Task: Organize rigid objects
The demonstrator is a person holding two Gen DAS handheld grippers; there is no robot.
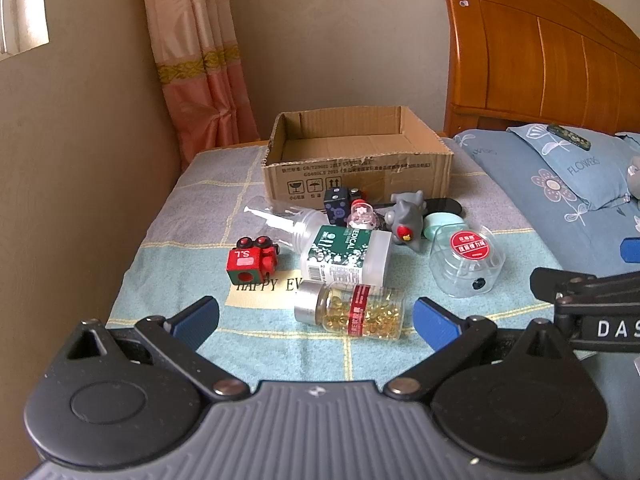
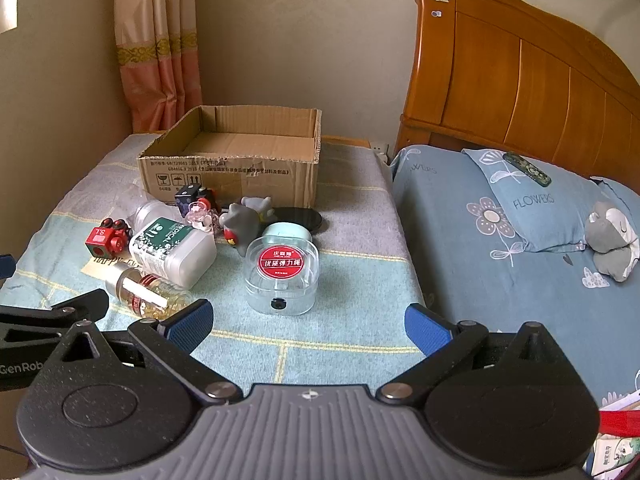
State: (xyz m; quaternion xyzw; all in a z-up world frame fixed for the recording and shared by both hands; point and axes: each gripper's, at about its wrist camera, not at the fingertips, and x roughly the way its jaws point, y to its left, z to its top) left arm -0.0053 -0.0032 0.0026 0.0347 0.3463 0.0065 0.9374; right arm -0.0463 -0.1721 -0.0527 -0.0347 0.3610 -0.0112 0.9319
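An open, empty cardboard box (image 1: 352,164) (image 2: 236,168) stands at the back of a cloth-covered table. In front of it lies a cluster: a jar of yellow capsules (image 1: 352,312) (image 2: 148,292), a white medical bottle (image 1: 348,256) (image 2: 172,250), a red toy train (image 1: 252,260) (image 2: 108,238), a clear round case with a red label (image 1: 466,260) (image 2: 282,276), a grey toy figure (image 1: 406,216) (image 2: 244,220), a mint jar (image 1: 442,224) (image 2: 286,232) and a dark dice (image 1: 337,204). My left gripper (image 1: 316,320) is open just before the capsule jar. My right gripper (image 2: 308,322) is open just before the clear case.
A bed with a blue floral pillow (image 2: 532,204) and a wooden headboard (image 2: 520,72) lies right of the table. A grey plush toy (image 2: 612,236) lies on the bed. A wall and a pink curtain (image 1: 200,64) stand to the left and behind.
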